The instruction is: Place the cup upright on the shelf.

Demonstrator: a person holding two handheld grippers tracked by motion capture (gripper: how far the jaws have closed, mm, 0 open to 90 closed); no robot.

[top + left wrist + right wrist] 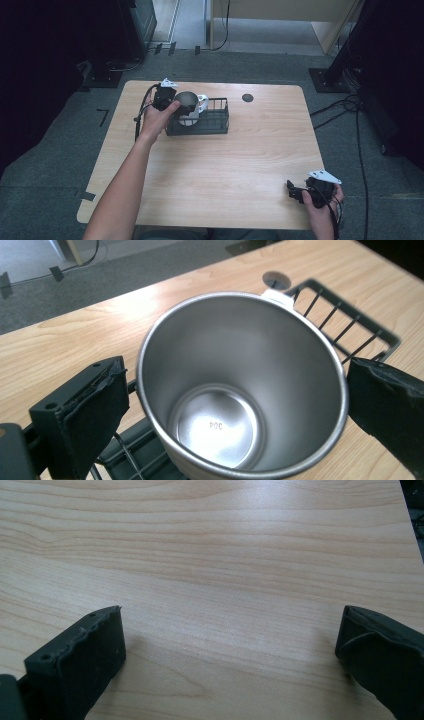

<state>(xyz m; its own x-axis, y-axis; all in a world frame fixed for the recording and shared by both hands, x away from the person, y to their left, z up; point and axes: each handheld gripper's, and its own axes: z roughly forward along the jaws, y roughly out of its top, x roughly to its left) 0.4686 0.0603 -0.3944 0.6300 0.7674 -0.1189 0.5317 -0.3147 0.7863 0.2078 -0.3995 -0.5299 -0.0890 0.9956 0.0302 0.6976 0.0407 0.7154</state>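
A steel-lined mug (240, 390) with a white handle (202, 102) is tilted so its mouth faces my left gripper (234, 371). The jaws stand on either side of its wall and press against it. In the high view my left gripper (176, 103) holds the mug (188, 101) at the left end of a black wire basket (216, 124) on the far left part of the table. My right gripper (296, 190) rests near the table's front right corner, open, with bare wood between its fingers (95, 645).
The light wooden table (225, 165) has a round dark cable hole (247, 97) behind the basket. Cables trail from both grippers. Black stands and cables sit on the grey floor around the table.
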